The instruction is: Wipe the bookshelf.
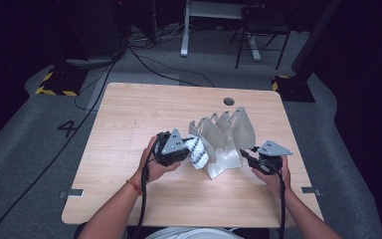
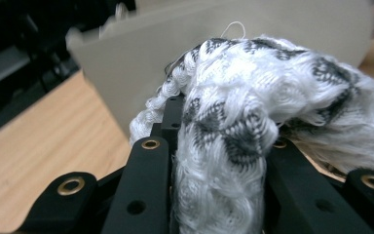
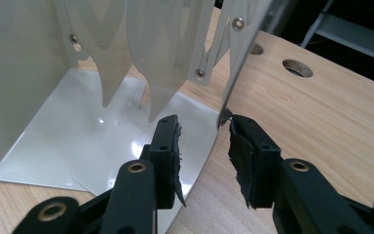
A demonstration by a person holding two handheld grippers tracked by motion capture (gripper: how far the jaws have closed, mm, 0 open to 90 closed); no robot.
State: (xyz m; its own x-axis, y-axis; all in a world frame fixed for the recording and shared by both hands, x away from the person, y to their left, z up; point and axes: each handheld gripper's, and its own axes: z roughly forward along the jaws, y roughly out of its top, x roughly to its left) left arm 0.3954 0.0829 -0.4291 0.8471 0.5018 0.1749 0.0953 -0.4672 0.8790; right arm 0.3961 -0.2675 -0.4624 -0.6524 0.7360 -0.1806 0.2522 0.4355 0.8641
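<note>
A black-and-white knitted cloth [image 2: 233, 126] is clamped in the left tool [image 1: 171, 149] just beside the white divider rack [image 1: 224, 137], apparently for slotting in, while the rack's base edge is straddled by the narrowly parted right tool [image 3: 204, 156] on the surface [image 1: 129, 114], seemingly to steady it.

A white cloth with a grey knitted pattern [image 2: 233, 122] was bunched up and clamped between the jaws of the left gripper [image 1: 186, 148], right against the near-left end of a pale plastic divider rack [image 1: 229, 137]. The rack stood upright on the table, its fins fanned apart.
</note>
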